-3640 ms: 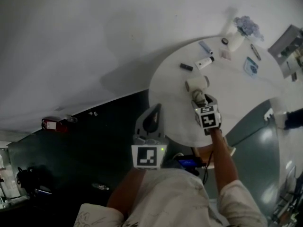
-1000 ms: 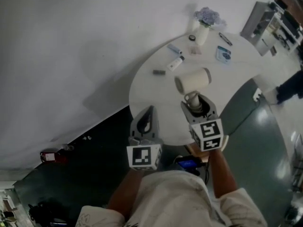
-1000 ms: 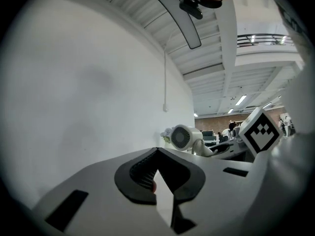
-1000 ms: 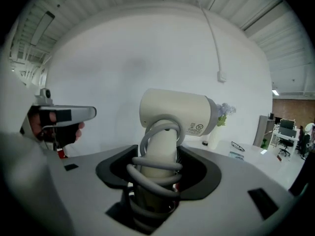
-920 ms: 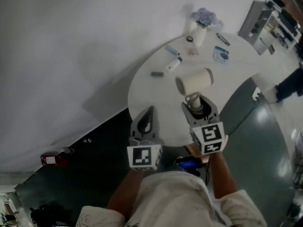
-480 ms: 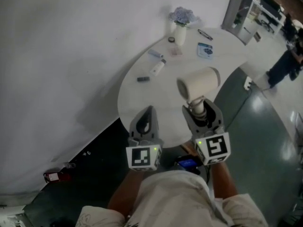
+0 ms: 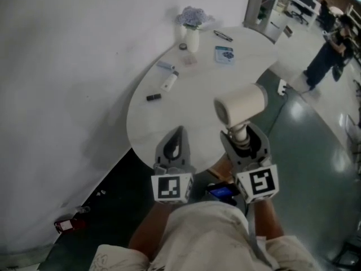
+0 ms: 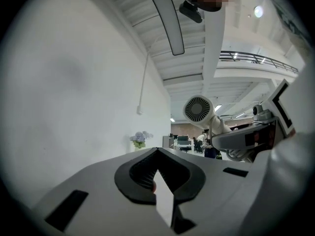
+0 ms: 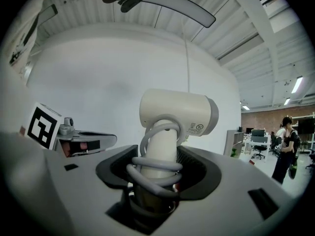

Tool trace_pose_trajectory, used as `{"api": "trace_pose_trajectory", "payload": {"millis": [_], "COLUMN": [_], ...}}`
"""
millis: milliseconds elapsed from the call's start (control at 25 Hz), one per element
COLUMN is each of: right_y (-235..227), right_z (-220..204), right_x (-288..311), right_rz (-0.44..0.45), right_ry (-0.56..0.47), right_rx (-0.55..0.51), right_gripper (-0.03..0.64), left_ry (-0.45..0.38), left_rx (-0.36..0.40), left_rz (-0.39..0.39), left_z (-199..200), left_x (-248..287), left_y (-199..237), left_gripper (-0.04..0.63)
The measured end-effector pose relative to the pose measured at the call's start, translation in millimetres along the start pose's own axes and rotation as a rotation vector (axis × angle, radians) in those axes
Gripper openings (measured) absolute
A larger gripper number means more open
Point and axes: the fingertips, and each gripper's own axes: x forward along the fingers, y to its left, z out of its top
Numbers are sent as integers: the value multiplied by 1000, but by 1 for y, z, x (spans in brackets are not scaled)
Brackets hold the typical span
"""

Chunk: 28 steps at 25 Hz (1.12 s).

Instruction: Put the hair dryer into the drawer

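R gripper (image 7: 241, 140) lifted hair dryer (image 7: 242, 103) off table (image 7: 163, 114).

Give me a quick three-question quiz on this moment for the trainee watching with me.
1. Multiple choice: where do the right gripper's jaws clamp the hair dryer?
A. on its handle
B. on its barrel
C. on its rear grille
2. True or false: the left gripper is carrying a vase.
3. Short answer: what is wound round the hair dryer's handle?

Key
1. A.
2. False: its jaws are together with nothing in them.
3. Its own cord, looped several times.
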Motion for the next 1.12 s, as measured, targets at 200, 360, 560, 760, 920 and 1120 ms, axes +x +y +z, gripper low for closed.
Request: {"api": "trace_pose_trajectory", "payload": {"millis": [200,360,560,760,920,1120], "right_y": [-12,-14,-12,-12,-14,-14], "right_z": [-32,-58,-90,-119,-139,-174], "right_x": [-18,-28,-37,-49,-53,-62], "right_rz": [-3,16,39,55,50,69], "right_ry": [131,217,320,405,465,588], "right_rx": [-13,-36,-54,-50,-45,-48], "right_gripper": [256,256,256,256,256,256], "left_ry": [22,35,59,79,87,83], "left_rx": [-6,-10,-20,-21,-17,-8], "left_rz": [-30,-52,-70,-78,-89,-107], "left_z": [-7,-15,-26,-35,-40,-42], "left_x": [3,4,6,4,7,8], "left_y": [-11,-19,-27,-33,-37,-46], "left_gripper": [2,2,2,2,2,2]}}
